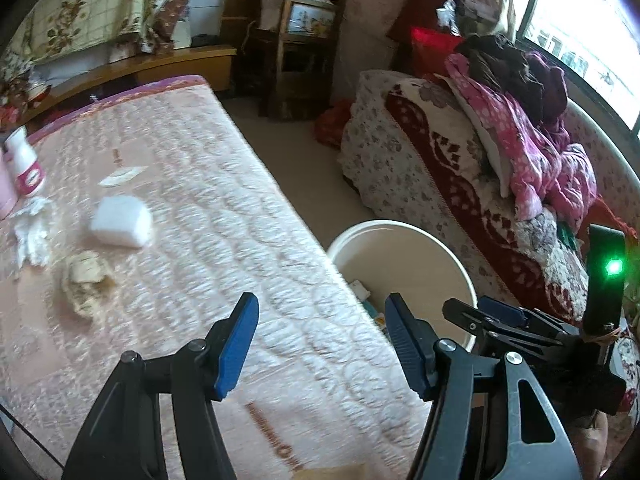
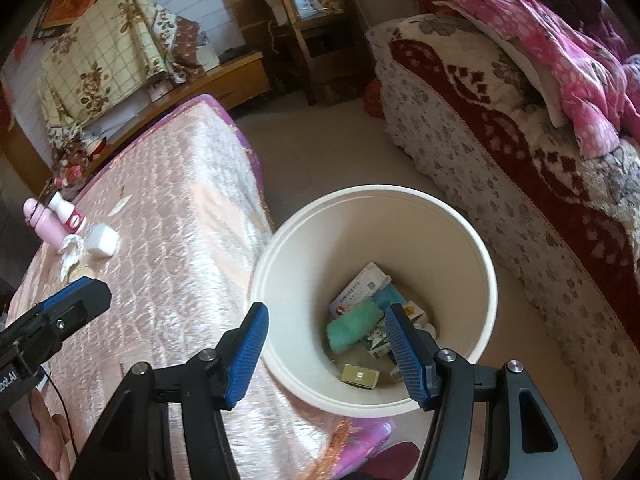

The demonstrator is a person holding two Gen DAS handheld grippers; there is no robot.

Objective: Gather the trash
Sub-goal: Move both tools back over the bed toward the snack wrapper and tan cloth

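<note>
A white trash bin [image 2: 372, 191] stands on the floor beside the pink quilted table [image 2: 176, 240]. In it lie a green cloth [image 2: 352, 328], a printed box [image 2: 360, 286], a small gold box [image 2: 360, 374] and a carton [image 2: 378, 340]. My right gripper [image 2: 326, 354] hangs open over the bin, nothing between its fingers. My left gripper [image 1: 322, 344] is open and empty above the table's edge. On the table lie a white block [image 1: 122, 220], crumpled tissue [image 1: 32, 232], a brownish crumpled scrap [image 1: 86, 280] and a thin white wrapper [image 1: 120, 178].
A white bottle with a pink label [image 1: 26, 164] and a pink bottle [image 2: 42, 220] stand at the table's far end. A sofa with a floral cover [image 2: 480, 168] and pink bedding [image 2: 560, 60] runs along the right. A wooden shelf [image 1: 304, 32] stands behind.
</note>
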